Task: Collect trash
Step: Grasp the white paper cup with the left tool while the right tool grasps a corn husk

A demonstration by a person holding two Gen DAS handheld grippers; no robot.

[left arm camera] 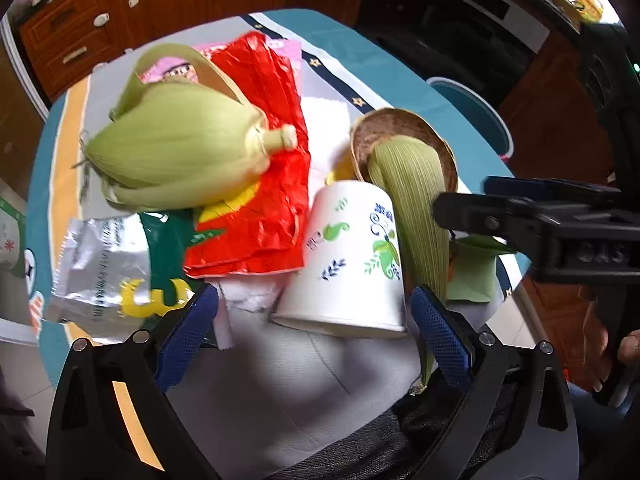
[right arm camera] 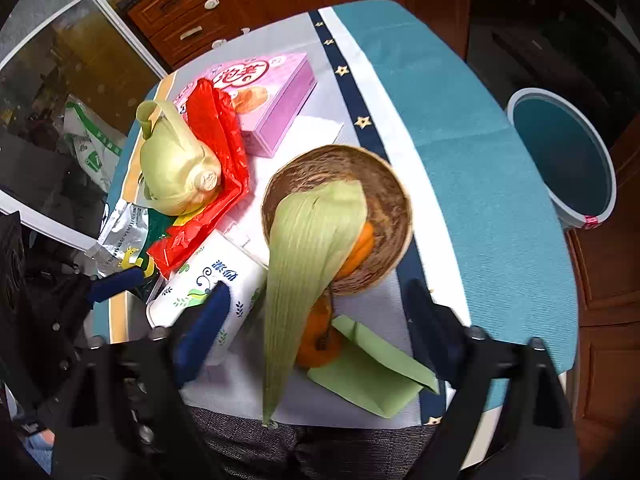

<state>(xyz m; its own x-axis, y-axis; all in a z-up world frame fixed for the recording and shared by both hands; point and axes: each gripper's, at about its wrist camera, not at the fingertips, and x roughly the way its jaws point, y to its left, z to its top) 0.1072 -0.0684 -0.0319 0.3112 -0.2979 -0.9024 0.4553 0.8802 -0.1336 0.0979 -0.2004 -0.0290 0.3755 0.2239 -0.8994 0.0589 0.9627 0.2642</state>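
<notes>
A white paper cup (left arm camera: 352, 256) with green and blue print lies on its side on the table; it also shows in the right wrist view (right arm camera: 208, 280). My left gripper (left arm camera: 314, 320) is open, its blue fingers either side of the cup's rim. A long corn husk leaf (right arm camera: 308, 264) drapes from a brown woven bowl (right arm camera: 384, 196) over orange peel (right arm camera: 320, 344). My right gripper (right arm camera: 316, 320) is open and straddles the leaf. A bundle of corn husks (left arm camera: 176, 152) rests on a red wrapper (left arm camera: 260, 184). A silver foil packet (left arm camera: 100, 268) lies at the left.
A pink box (right arm camera: 272, 96) sits at the back of the table. A green napkin (right arm camera: 372, 372) lies by the near edge. A blue-grey bin (right arm camera: 568, 160) stands on the floor right of the table. Wooden drawers (right arm camera: 188, 12) stand behind.
</notes>
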